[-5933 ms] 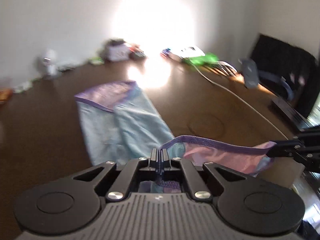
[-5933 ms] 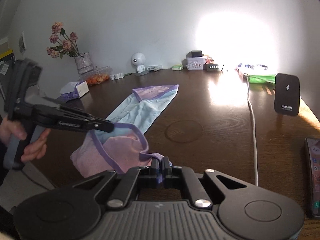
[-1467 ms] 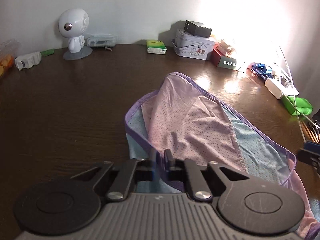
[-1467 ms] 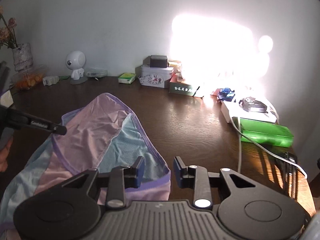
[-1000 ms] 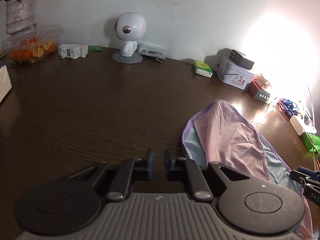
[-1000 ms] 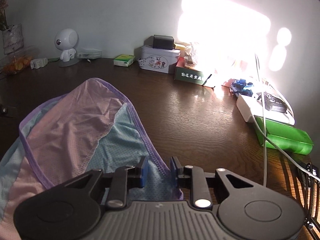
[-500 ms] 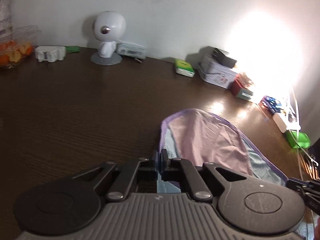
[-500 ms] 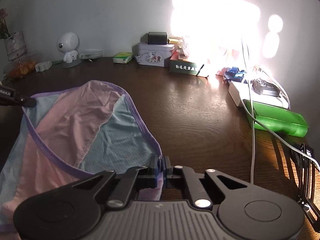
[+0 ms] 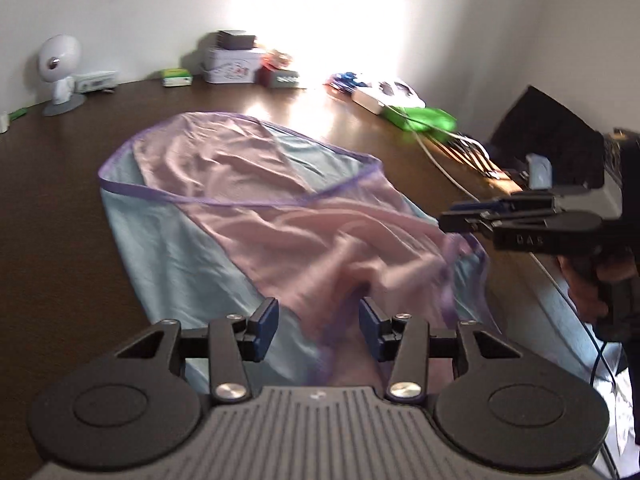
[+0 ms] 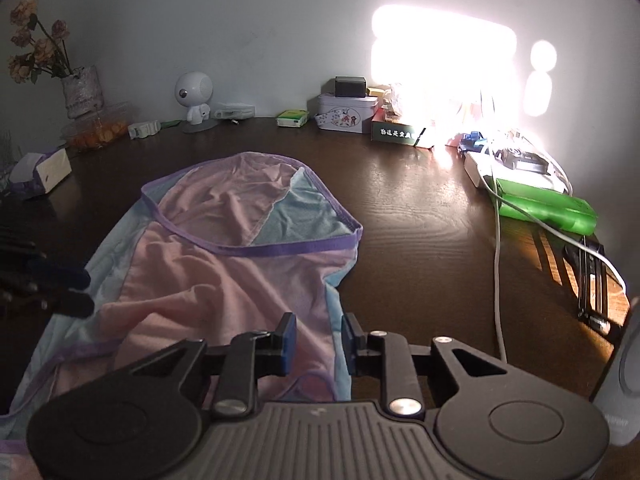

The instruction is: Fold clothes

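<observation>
Since half a second earlier, both our tongs let go: left tongs (image 9: 319, 315) and right tongs (image 10: 317, 336) were opening, empty, over the garment (image 10: 224, 256). It lay folded over on the bench (image 10: 420, 216), still rumpled, so we judged smoothing and further folds remained.

We are in a home: our dark wooden surface (image 10: 420, 208) carries dried flowers (image 10: 36, 44), a tin (image 10: 346, 114), a tissue box (image 10: 44, 170) and a power strip (image 10: 516, 166).
</observation>
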A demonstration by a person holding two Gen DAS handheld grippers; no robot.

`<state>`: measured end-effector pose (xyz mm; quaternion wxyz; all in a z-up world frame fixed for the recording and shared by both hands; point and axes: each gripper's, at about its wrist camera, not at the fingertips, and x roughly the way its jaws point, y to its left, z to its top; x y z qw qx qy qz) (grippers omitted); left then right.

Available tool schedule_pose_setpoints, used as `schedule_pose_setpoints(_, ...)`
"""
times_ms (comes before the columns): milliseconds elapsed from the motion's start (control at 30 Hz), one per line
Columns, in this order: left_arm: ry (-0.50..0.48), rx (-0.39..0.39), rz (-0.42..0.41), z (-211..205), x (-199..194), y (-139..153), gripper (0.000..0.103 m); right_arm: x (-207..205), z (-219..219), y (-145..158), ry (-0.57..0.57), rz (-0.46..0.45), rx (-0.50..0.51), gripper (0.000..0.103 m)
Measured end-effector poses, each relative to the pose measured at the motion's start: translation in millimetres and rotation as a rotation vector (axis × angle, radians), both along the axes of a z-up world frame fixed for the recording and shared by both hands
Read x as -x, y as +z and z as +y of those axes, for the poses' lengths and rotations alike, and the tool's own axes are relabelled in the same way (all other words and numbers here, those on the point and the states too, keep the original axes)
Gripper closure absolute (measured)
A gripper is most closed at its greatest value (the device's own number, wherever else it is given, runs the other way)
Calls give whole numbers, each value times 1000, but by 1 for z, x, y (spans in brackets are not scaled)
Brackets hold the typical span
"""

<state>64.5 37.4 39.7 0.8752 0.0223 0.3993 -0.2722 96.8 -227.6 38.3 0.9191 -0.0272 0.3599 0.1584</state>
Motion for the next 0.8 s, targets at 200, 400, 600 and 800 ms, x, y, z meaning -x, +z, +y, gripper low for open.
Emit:
schedule_pose_setpoints(200, 17, -184, -61, -14, 27, -20, 67, 51, 2, 1, 98, -5, -53, 80)
schedule_pose_setpoints(400, 229, -130, -98, 16, 30, -12, 98, 54, 8, -14, 102, 17, -76, 80)
schedule_pose_setpoints(600, 600, -16, -118, 65, 56, 0, 98, 64, 15, -20, 147, 25, -42, 80)
schedule_pose_setpoints(800, 687, -9, -89, 84, 71, -4, 98, 69, 23, -19, 162, 16, 3, 76)
